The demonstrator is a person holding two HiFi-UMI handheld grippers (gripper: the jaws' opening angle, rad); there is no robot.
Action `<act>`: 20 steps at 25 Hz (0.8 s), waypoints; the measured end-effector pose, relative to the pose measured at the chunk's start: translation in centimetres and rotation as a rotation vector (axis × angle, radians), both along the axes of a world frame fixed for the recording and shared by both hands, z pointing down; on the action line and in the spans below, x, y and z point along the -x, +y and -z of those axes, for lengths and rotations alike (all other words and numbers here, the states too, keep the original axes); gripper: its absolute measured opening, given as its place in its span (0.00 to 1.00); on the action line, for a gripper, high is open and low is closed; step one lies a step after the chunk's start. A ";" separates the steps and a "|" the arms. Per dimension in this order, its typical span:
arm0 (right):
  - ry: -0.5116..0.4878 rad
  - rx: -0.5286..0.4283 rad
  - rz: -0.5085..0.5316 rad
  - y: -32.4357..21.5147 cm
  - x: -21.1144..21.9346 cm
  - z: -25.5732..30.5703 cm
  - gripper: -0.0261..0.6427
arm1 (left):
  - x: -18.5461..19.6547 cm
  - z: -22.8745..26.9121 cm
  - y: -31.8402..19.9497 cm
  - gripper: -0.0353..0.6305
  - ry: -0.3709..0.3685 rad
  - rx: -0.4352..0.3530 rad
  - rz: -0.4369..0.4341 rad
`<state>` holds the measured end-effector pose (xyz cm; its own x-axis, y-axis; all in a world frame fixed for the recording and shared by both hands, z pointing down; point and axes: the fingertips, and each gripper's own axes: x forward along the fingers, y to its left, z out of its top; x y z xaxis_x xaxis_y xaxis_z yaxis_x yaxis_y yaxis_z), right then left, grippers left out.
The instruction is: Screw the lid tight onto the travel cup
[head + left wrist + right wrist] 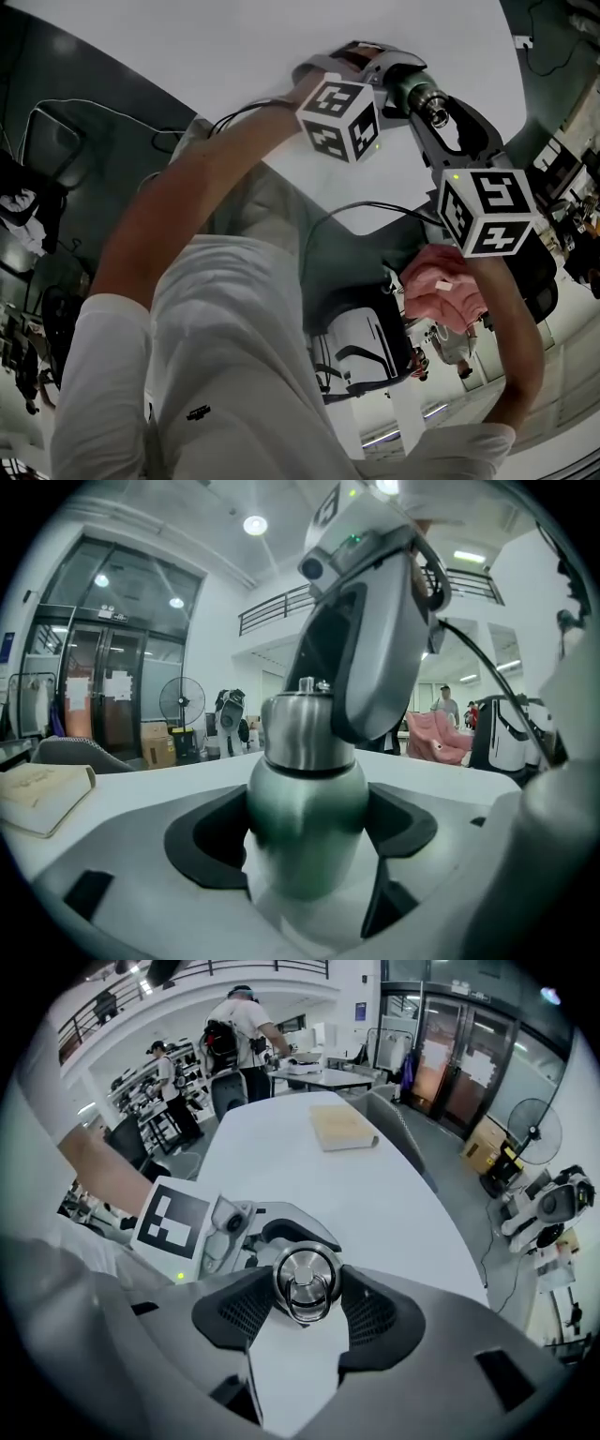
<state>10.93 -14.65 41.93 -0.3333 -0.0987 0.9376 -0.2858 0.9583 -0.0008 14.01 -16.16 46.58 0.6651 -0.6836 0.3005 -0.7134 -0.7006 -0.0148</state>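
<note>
Left hand-held gripper (pixel 307 841): clamped on the travel cup (pixel 305 794), dark pads pressing the green body from both sides, cup upright between them. Aimed nearly level across the white tabletop (pixel 309 1176).

Right hand-held gripper (pixel 306 1305): set above the cup, pointing steeply down, jaws closed on the steel lid (pixel 306 1274), mesh-faced pads touching its rim on either side. Looking straight down onto the lid's flat top, metal ring (pixel 307 1316) lying across it.

Lid seated on the cup's neck, with a thin dark seam between steel and green in the left gripper view.

Up in the head view, both marker cubes close together over the tabletop: left cube (pixel 339 117) just beside the cup, right cube (pixel 486 211) lower and further right.

Whether the cup's base touches the tabletop: cannot tell.

Further along the tabletop, well apart from the cup, a flat tan book (pixel 342 1127). In the background, a standing fan (pixel 181 703) near the glass doors.
</note>
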 end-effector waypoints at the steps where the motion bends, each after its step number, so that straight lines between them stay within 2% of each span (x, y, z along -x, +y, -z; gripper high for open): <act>1: -0.004 -0.007 -0.012 0.0 0.1 -0.1 0.37 | 0.1 -0.1 0.0 0.60 -0.005 -0.001 0.001; 8: -0.033 0.006 -0.116 -0.9 -0.4 0.1 0.37 | -0.2 0.0 -0.8 0.60 0.011 0.018 0.030; 14: -0.092 0.028 -0.267 -2.0 -1.0 0.5 0.37 | -0.6 0.3 -1.6 0.60 0.011 0.041 0.059; 20: -0.130 -0.002 -0.267 -0.9 -0.3 0.7 0.37 | 0.1 0.4 -0.5 0.60 0.010 0.042 0.069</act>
